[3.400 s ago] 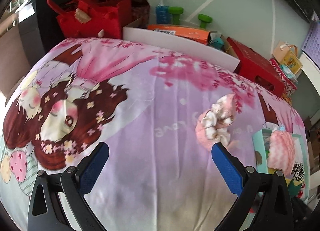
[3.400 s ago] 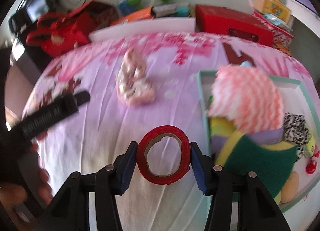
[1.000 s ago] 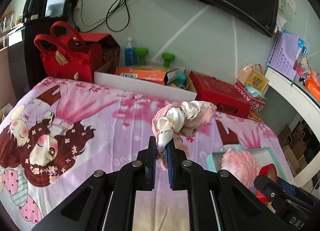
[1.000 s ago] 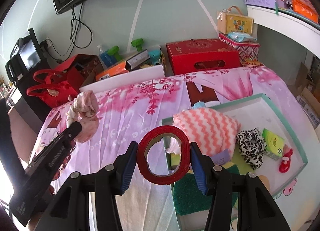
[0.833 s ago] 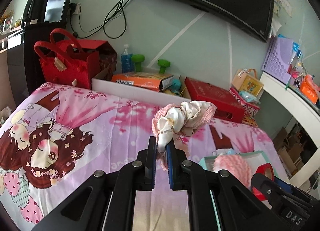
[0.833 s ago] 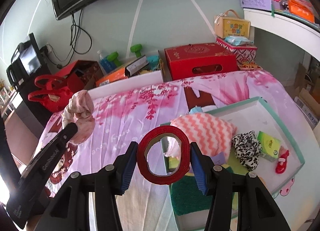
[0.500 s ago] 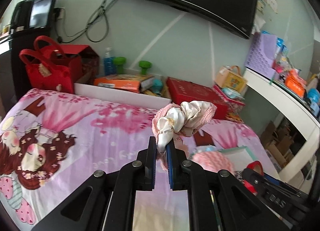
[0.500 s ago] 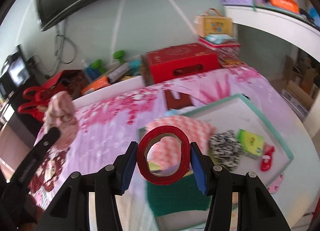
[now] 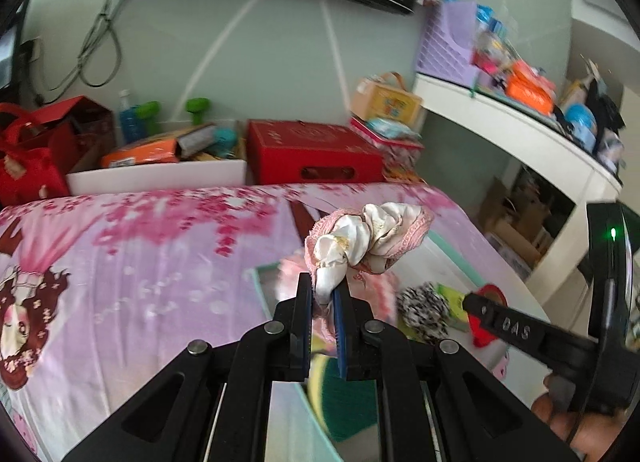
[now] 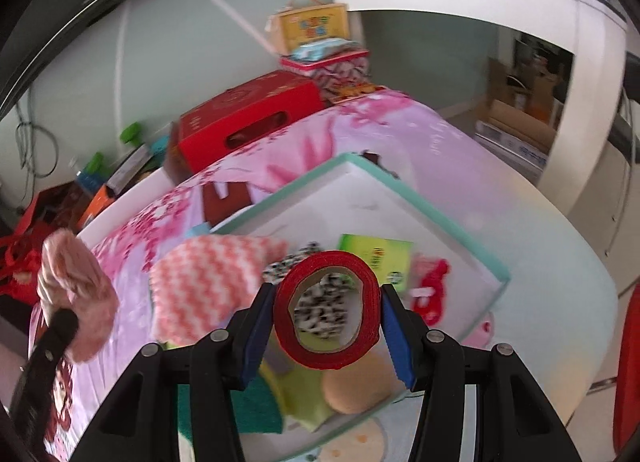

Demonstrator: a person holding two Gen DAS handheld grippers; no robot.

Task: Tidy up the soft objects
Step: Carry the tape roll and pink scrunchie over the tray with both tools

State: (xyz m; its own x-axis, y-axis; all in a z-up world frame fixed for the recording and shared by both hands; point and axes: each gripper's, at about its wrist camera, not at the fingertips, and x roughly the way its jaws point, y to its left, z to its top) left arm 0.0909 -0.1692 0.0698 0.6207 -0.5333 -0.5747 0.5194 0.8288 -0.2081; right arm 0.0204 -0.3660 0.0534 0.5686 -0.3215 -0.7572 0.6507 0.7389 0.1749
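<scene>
In the left wrist view, the left gripper (image 9: 323, 304) has its jaws drawn almost together, pinching the lower end of a pink and cream scrunchie (image 9: 370, 240). The rest of the scrunchie bunches up above the blue pads (image 9: 341, 326), clear of the bed. Beneath it lies a bedsheet (image 9: 140, 262) printed with pink blossoms and a cartoon girl. Behind the scrunchie sits a shallow box (image 9: 256, 282) with a mint-green rim, holding a black-and-white scrunchie (image 9: 424, 312), a blurred pink cloth and a green sponge (image 9: 352, 398) low in the frame. The right gripper comes in from the right, one black finger (image 9: 516, 332) crossing in front of the red tape roll (image 9: 486, 318) it carries. A red carton (image 9: 312, 155) stands at the far edge of the bed, below a wall-mounted screen.

In the right wrist view, the right gripper (image 10: 326, 320) holds the red tape roll (image 10: 326, 310) with jaws partly spread, the blue pads (image 10: 394, 332) pressing on either side of the ring. The roll hangs over the box (image 10: 408, 201). Through its hole the black-and-white scrunchie (image 10: 320, 312) shows. Inside the box there are also a pink-and-white zigzag cloth (image 10: 204, 282), a green packet (image 10: 376, 258), a small red item (image 10: 430, 286), the green sponge (image 10: 256, 406) and a tan round pad (image 10: 358, 382). At the left edge the left gripper's black finger (image 10: 48, 346) carries the pink scrunchie (image 10: 74, 290) above the sheet (image 10: 440, 141), beside the box.
</scene>
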